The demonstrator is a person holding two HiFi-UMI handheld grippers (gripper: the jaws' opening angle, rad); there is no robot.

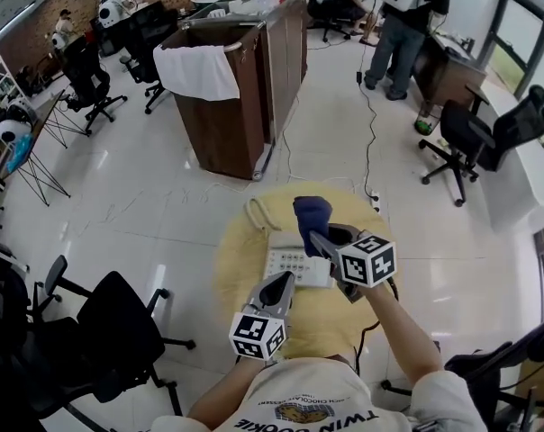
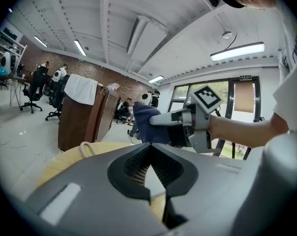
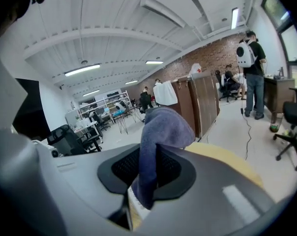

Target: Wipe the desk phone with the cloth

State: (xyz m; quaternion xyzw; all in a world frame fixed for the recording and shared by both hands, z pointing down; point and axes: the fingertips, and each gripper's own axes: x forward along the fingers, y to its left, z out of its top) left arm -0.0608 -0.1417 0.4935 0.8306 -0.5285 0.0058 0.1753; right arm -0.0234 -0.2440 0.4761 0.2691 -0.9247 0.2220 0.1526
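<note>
Holding the cloth (image 1: pixel 311 212) clamped between its jaws, the right hand-held gripper (image 1: pixel 319 236) hangs over the far right corner of the desk phone (image 1: pixel 294 265). The right gripper view confirms the grasp: dark blue fabric is pinched at the jaw line and bunches up above it. The desk phone sits near the middle of the round yellow tabletop (image 1: pixel 239 273), with its keypad face up and its longer side running left to right as the person sees it. The phone therefore lies below the cloth and slightly toward the person's left, so the judgement is that the wiping stroke must come downward and then travel leftward along that long side. The left hand-held gripper (image 1: pixel 285 280) has its jaws pressed together on nothing and is poised at the near edge of the phone, touching or just above it; which cannot be told. A cream looped piece (image 1: pixel 258 212), possibly the handset or its cord, lies toward the far left of the tabletop, just beside the phone. The right hand-held gripper is the one placed to wipe, and the left is close enough to steady the phone.
</note>
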